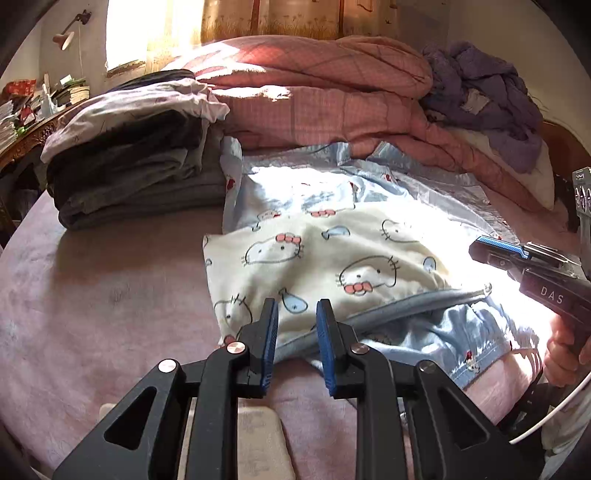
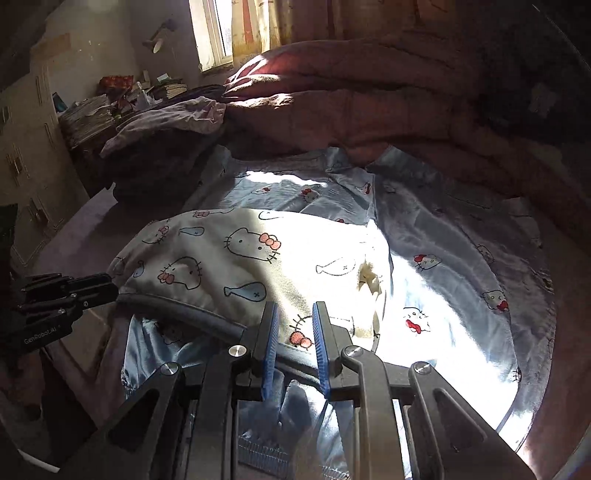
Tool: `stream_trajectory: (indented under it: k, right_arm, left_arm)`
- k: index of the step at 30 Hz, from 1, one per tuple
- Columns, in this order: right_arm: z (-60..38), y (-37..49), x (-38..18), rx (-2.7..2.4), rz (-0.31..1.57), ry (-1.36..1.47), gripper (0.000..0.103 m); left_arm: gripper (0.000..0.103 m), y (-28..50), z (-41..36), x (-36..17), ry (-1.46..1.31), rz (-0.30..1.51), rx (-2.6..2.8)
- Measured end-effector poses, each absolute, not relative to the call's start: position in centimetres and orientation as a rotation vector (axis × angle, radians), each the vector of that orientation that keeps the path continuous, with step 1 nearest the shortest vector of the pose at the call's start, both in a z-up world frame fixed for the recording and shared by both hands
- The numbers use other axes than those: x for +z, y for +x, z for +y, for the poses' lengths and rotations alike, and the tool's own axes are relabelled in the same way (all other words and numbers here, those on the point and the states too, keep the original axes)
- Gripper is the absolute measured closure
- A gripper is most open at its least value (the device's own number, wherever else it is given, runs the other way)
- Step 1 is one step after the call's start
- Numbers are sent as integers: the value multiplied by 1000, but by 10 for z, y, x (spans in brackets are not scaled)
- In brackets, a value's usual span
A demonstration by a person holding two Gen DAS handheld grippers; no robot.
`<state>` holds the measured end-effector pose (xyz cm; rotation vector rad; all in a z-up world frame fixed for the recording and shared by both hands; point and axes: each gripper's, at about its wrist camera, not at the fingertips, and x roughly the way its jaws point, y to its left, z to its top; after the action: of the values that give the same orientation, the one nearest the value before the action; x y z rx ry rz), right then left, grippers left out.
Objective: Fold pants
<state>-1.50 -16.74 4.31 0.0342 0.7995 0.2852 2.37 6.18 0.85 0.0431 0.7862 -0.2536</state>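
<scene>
here the pants (image 1: pixel 332 254), a cat-print pair with a cream inner face turned over the blue satin, are lying spread on the bed (image 1: pixel 110 295) beside a stack of folded clothes (image 1: pixel 136 162). both the left tongs (image 1: pixel 297 317) and the right tongs (image 2: pixel 294 319) are hovering part-open at the grey waistband (image 1: pixel 388 306), holding nothing. judging by this, a fold is just beginning; next, each needs to be closing on the band's edge and carrying it across.

Streaming in hard from the window (image 2: pixel 218 33), blowing out the pants (image 1: pixel 332 254) to glare, leaving the quilt (image 2: pixel 406 92) sinking in shadow; bending and darkening at fisheye edges.
</scene>
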Motion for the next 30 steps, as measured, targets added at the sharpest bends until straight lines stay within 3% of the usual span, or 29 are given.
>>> stream_trajectory:
  k: [2,5,10,12,17,21,23,24,30]
  right_arm:
    - [-163,-4,57,314,769,70,81]
    - [-151,21,62,372,815,138,67]
    - [-145,51,39,296,894,132,67]
    - [-150,58,25,230,906,90,57]
    - [-168,66,6,235,936,129,55]
    - [-165,49,26,254,836,93,55]
    - [-156,42,38,307,786,67,47]
    - [-152,40,40,319,780,56,43]
    - [-142,40,9,286,891,-6,42]
  left_arm:
    - [83,43,54,15,51,785,-241]
    - [83,70,45,2,56,881,-260]
    - [83,60,43,-36,75,975,-278]
    - [83,45,45,-37,105,945,-262]
    - [83,30,50,-16,114,866,-250]
    - [80,42,45,9,119,779,-258]
    - [75,56,38,12,94,779,-279]
    - [75,63,36,9,73,795,-288]
    - [75,64,15,-31,138,886,-281]
